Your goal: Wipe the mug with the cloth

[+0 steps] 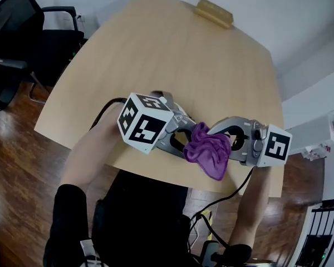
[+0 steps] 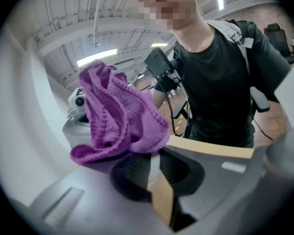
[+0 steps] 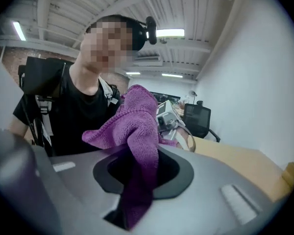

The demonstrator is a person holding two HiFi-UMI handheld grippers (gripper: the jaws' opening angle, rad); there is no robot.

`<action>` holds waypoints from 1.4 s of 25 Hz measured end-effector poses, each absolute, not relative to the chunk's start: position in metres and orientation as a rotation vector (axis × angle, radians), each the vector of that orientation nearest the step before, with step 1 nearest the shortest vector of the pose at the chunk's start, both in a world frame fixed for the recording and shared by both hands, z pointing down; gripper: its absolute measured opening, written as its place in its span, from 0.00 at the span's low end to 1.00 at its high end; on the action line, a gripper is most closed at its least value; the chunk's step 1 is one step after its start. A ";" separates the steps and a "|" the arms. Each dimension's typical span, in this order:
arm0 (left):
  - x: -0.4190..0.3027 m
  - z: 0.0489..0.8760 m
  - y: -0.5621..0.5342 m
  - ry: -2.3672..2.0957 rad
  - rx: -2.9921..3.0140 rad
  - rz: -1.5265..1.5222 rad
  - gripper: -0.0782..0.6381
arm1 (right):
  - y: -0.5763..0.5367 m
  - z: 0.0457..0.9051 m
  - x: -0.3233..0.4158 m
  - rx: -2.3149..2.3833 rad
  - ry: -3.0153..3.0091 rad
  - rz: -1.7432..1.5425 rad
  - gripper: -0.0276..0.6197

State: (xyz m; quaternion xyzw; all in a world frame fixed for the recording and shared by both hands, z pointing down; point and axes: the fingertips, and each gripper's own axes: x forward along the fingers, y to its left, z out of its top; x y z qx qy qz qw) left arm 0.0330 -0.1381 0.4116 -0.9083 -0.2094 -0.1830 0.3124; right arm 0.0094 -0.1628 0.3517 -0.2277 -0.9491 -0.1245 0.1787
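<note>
The purple cloth (image 1: 209,152) hangs bunched between my two grippers, above the near edge of the wooden table (image 1: 172,54). My right gripper (image 1: 212,141) is shut on the cloth (image 3: 137,126), which runs down through its pads. My left gripper (image 1: 185,141) points at it from the left, and the cloth (image 2: 117,116) lies over its tips. The left gripper's (image 2: 154,165) pads stand close together with a thin pale strip between them. I cannot tell what that strip is. No mug shows clearly in any view.
A small wooden block (image 1: 214,11) lies at the table's far edge. Black office chairs (image 1: 28,32) stand at the far left, and a white unit (image 1: 323,138) at the right. Cables (image 1: 222,199) trail down by the person's body below the table's near edge.
</note>
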 end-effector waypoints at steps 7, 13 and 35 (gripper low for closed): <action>0.028 0.386 -0.119 -0.623 -2.450 -0.244 0.19 | -0.198 0.343 0.003 -0.708 -2.957 0.031 0.16; 0.009 0.325 -0.134 -0.534 -2.578 0.093 0.19 | -0.265 0.375 -0.005 -0.168 -3.039 0.472 0.16; -0.108 0.216 -0.240 -0.480 -2.696 2.198 0.15 | -0.271 0.248 -0.005 0.884 -3.536 -0.062 0.16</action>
